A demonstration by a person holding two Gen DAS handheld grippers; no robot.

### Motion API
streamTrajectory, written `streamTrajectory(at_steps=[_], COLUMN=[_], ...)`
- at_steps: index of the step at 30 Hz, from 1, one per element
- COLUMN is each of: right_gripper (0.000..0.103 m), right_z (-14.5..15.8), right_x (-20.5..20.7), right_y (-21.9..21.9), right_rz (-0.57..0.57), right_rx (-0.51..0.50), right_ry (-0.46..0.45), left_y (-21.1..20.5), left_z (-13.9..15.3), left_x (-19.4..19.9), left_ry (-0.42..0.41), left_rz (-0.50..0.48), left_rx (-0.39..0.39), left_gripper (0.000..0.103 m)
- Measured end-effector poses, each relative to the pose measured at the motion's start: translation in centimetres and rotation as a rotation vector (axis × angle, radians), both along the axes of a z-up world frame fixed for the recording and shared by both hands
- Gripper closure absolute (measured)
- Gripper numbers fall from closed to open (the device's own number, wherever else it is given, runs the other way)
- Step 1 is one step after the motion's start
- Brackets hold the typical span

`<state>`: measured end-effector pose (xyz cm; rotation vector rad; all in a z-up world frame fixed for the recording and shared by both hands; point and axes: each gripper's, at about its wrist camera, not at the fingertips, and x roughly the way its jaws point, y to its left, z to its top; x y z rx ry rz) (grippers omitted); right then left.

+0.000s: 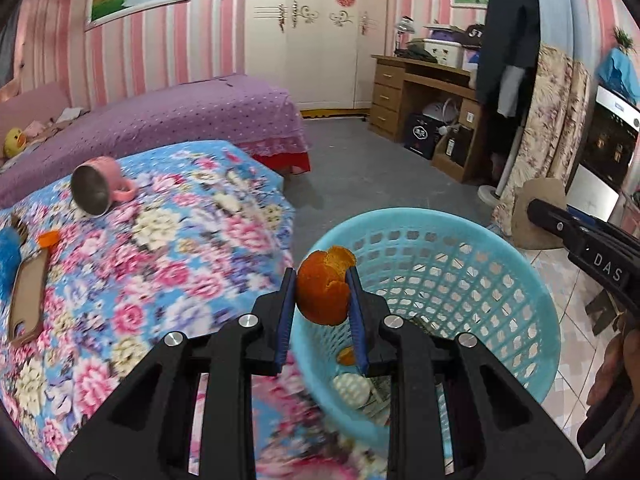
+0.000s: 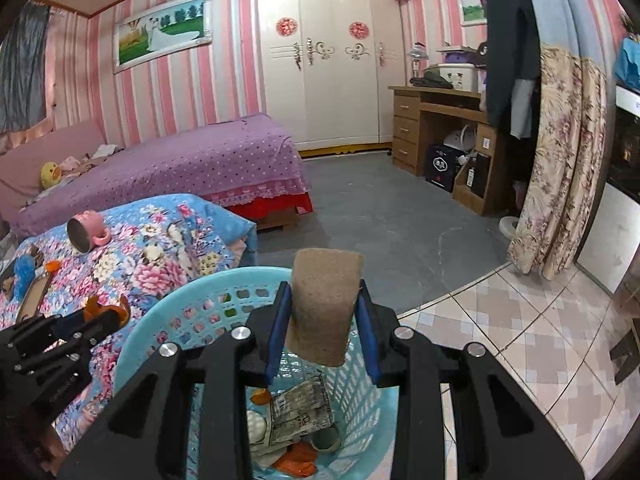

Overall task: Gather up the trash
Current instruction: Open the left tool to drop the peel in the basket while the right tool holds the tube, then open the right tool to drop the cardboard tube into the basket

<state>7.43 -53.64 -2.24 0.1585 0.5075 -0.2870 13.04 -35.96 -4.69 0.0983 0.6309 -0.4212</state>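
- Trash in hand: orange peel (image 1: 325, 290) is clamped in the left tool (image 1: 320, 312); brown sponge (image 2: 325, 304) is clamped upright in the right tool (image 2: 322, 320).
- Blue basket (image 1: 532, 320) sits just right of the floral bed (image 1: 168, 264); paper, peel scraps and a white ball are already seen inside.
- Key relation: peel is held over the basket's near-left rim, mouth lying right and below; sponge is held over the opening, long axis vertical.
- Right tool is judged better placed for release; left needs a short shift right.
- Risk: peel dropped early could land on the rim or bed.
- Pink mug (image 1: 102, 184) is left tipped on the bed.
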Motion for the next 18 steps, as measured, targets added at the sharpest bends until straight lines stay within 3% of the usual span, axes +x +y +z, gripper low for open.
streamTrajectory(at_steps=[6, 7, 10, 18], right_gripper=[0.071, 0.071, 0.071, 0.071], right_z=[-0.4, -0.5, -0.7, -0.6], right_x=[-0.2, -0.1, 0.2, 0.5], right_y=[-1.0, -1.0, -0.9, -0.3], right_rz=[-0.019, -0.019, -0.013, 0.001], right_rx=[0.021, 0.020, 0.025, 0.017], right_ry=[-0.004, -0.002, 0.004, 0.003], left_y=[-1.3, -1.3, -1.6, 0.2], left_z=[0.5, 0.5, 0.4, 0.6], left_x=[0.3, 0.4, 0.5, 0.4], left_ry=[0.007, 0.008, 0.021, -0.041], left_rz=[-0.024, -0.025, -0.044, 0.017], left_rx=[-0.011, -0.010, -0.001, 0.032], left_gripper=[0.078, 0.073, 0.041, 0.018])
